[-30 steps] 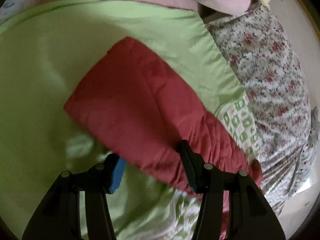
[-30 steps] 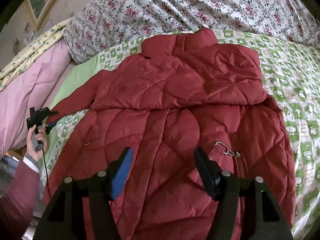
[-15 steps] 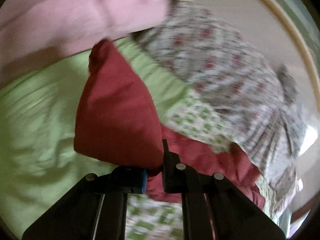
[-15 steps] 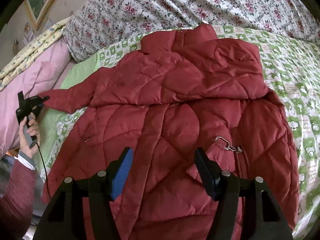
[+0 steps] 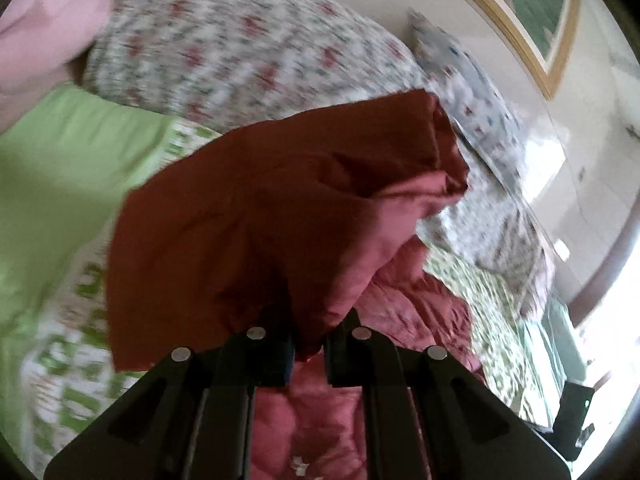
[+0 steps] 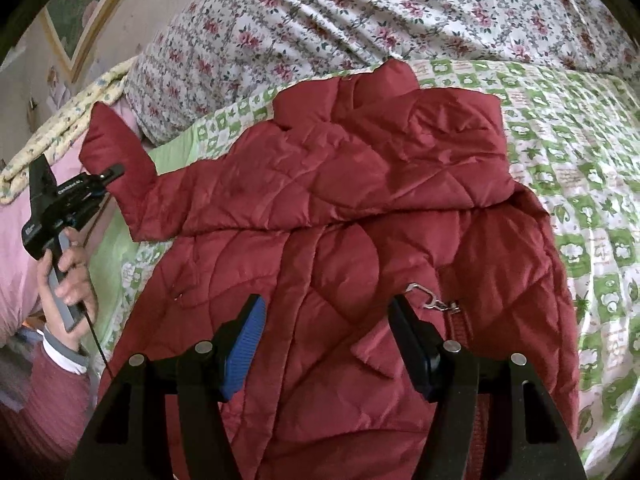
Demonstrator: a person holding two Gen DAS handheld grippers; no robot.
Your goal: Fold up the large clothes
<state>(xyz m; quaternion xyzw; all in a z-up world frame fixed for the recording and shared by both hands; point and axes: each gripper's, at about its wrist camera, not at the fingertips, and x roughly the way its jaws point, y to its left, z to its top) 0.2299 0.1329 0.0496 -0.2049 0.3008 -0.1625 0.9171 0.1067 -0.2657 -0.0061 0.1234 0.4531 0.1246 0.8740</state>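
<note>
A red quilted jacket (image 6: 360, 208) lies spread on the bed. My left gripper (image 5: 308, 354) is shut on the jacket's sleeve (image 5: 256, 216), which hangs lifted and bunched in front of the camera. In the right wrist view the same left gripper (image 6: 114, 174) shows at the far left, held by a hand (image 6: 68, 276), with the sleeve (image 6: 116, 152) raised off the bed. My right gripper (image 6: 326, 340) hovers open over the jacket's lower front, left of the zipper pull (image 6: 428, 298), with nothing between its fingers.
A green and white patterned sheet (image 6: 580, 184) covers the bed. A floral duvet (image 6: 360, 20) is heaped behind the jacket. A pink blanket (image 6: 16, 248) lies at the left. A framed picture (image 5: 532, 12) hangs on the wall.
My left gripper shut on the sleeve, then lifted it off the bed and swung it up toward the jacket's body. The right gripper stayed still and open.
</note>
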